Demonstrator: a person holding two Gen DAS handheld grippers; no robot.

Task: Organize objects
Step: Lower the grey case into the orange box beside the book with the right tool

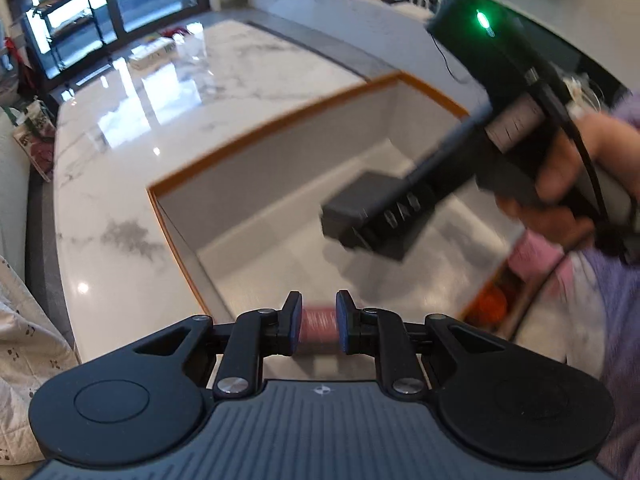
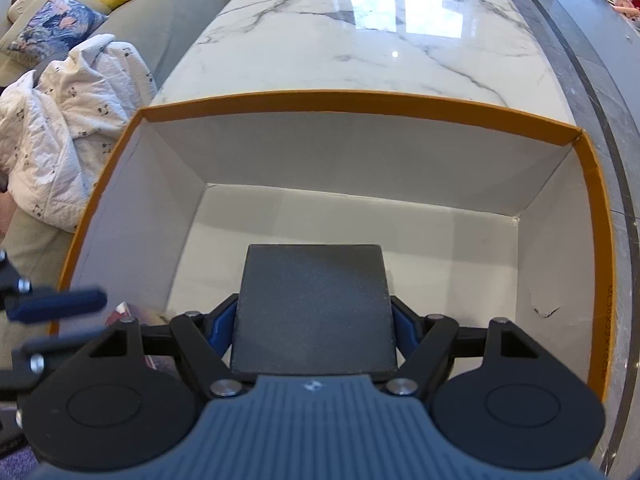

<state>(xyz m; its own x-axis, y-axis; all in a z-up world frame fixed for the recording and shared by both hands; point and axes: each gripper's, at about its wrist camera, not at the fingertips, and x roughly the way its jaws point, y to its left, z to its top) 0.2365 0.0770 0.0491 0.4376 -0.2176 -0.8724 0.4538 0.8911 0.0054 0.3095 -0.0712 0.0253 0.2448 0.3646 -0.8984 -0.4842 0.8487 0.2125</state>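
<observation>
Progress looked early: the box (image 2: pixel 360 102) on the table (image 2: pixel 360 32) showed only bare floor, while the right gripper (image 2: pixel 314 320) hung over it clamped on a dark block (image 2: pixel 316 304) and the left gripper (image 1: pixel 317 324) pinched a pink item (image 1: pixel 318 325) near its rim.

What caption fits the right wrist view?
Right gripper holds a dark grey square block over the open orange-rimmed white cardboard box.
</observation>
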